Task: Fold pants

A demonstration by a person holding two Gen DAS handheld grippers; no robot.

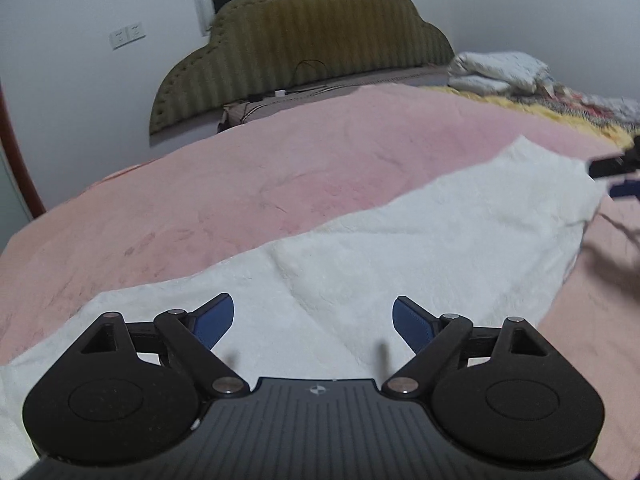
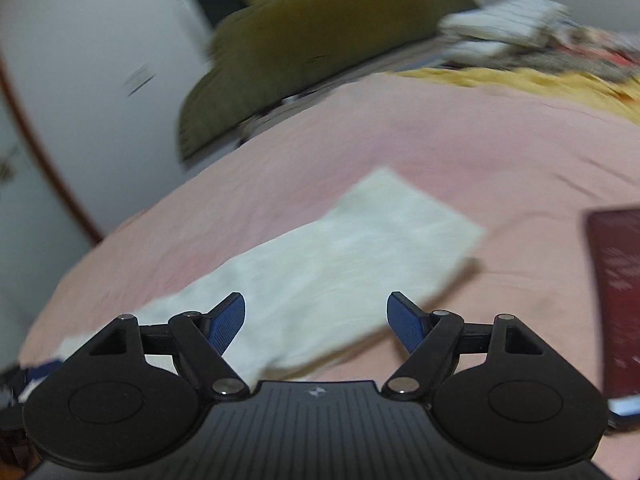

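White pants (image 1: pixel 400 248) lie flat on the pink bed cover (image 1: pixel 280 160), stretched from lower left to upper right. My left gripper (image 1: pixel 312 320) is open and empty, hovering just above the pants near their lower left part. The right gripper's tips (image 1: pixel 612 176) show at the right edge, by the pants' far end. In the right wrist view, which is blurred, the pants (image 2: pixel 340 256) lie ahead as a long white strip, and my right gripper (image 2: pixel 316 316) is open and empty just above their near edge.
An olive padded headboard (image 1: pixel 304 44) stands at the back against a white wall. Folded bedding (image 1: pixel 500 72) and a yellow blanket (image 2: pixel 520 80) lie at the far right. A dark red flat object (image 2: pixel 616 300) lies on the bed right of the pants.
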